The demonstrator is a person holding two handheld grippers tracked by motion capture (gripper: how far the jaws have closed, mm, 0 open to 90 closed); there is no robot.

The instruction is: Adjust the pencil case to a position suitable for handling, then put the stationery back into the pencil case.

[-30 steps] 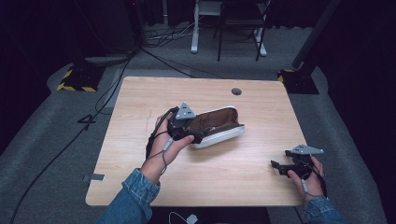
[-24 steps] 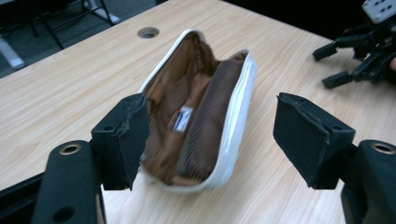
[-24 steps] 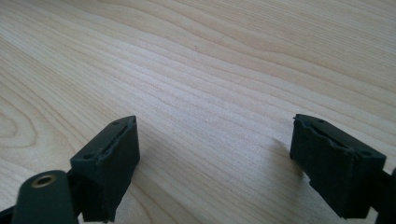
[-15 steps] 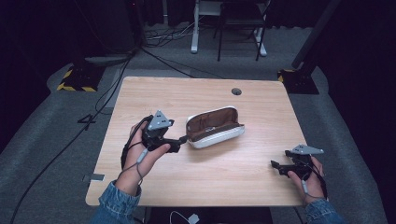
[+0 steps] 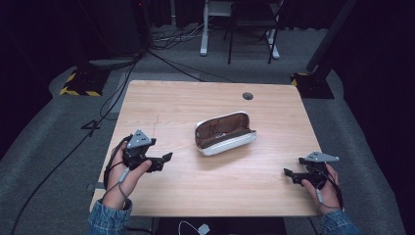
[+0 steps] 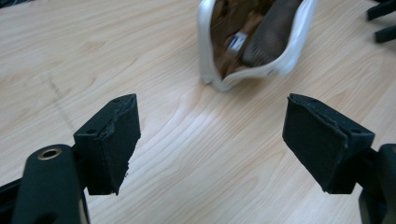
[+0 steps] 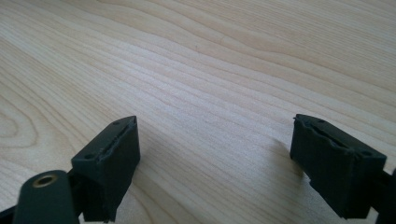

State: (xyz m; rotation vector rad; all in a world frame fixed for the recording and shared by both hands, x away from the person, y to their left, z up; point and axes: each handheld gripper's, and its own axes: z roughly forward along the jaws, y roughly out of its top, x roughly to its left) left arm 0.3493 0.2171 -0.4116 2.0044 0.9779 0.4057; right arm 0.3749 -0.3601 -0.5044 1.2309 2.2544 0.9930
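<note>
A white pouch with a brown lining lies open on its side in the middle of the wooden table. In the left gripper view the pouch shows a dark object and a small white tag inside. My left gripper is open near the table's left edge, well clear of the pouch, with nothing between its pads. My right gripper rests low at the front right corner, also open, and bare wood lies between its pads.
A round cable hole sits in the table's far side. Cables, a black-and-yellow floor plate and chair legs stand on the grey floor beyond the table.
My left gripper let go of the pouch and pulled back left and toward the front edge. The pouch stays in the middle, and the right gripper has not moved.
</note>
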